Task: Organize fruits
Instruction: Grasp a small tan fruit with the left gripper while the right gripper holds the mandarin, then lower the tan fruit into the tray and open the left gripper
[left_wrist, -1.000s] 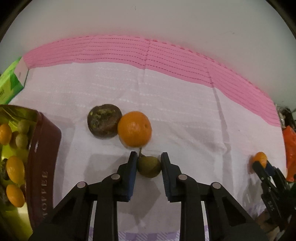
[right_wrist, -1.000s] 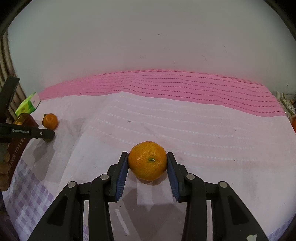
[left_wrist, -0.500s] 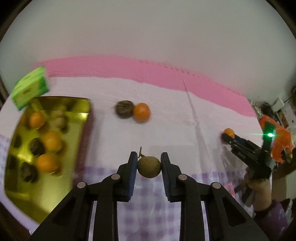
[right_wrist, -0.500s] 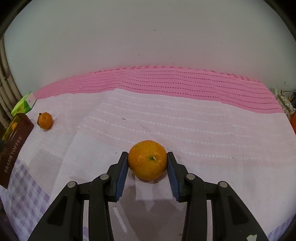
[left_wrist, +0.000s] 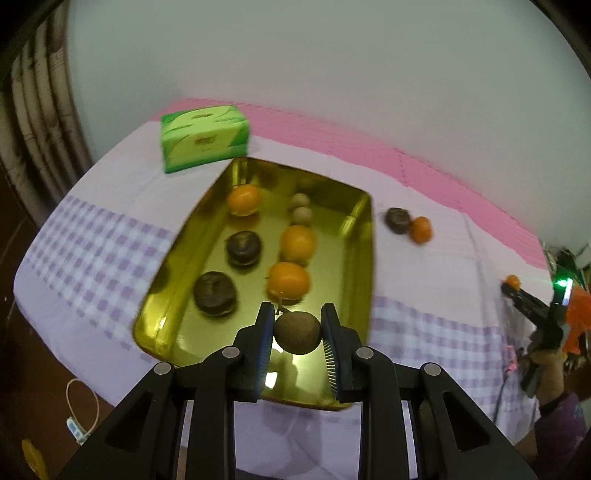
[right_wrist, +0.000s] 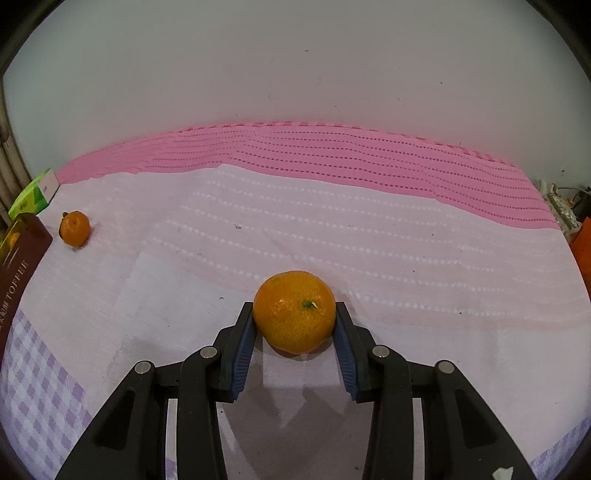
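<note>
My left gripper (left_wrist: 297, 325) is shut on a small brown round fruit (left_wrist: 297, 333) and hangs above the near end of a gold tin tray (left_wrist: 360, 258). Inside the tray lie three oranges (left_wrist: 289, 282), two dark wrinkled fruits (left_wrist: 215, 293) and two small pale ones (left_wrist: 302, 215). On the cloth right of the tray sit a dark fruit (left_wrist: 397, 220) and a small orange (left_wrist: 421, 229). My right gripper (right_wrist: 294, 317) is shut on a large orange (right_wrist: 294, 310) resting on the white cloth. It also shows far right in the left wrist view as the right gripper (left_wrist: 511, 286).
A green box (left_wrist: 205, 137) stands behind the tray. A loose small orange (right_wrist: 75, 228) lies beside the tray's maroon wall (right_wrist: 18, 266). The pink mat (right_wrist: 332, 155) runs along the wall. A person's hand (left_wrist: 546, 363) grips the right tool. Orange clutter (left_wrist: 576, 321) sits far right.
My left gripper has lifted the brown fruit and swung left over the gold tray, which now fills the view. The right gripper and its orange have barely shifted.
</note>
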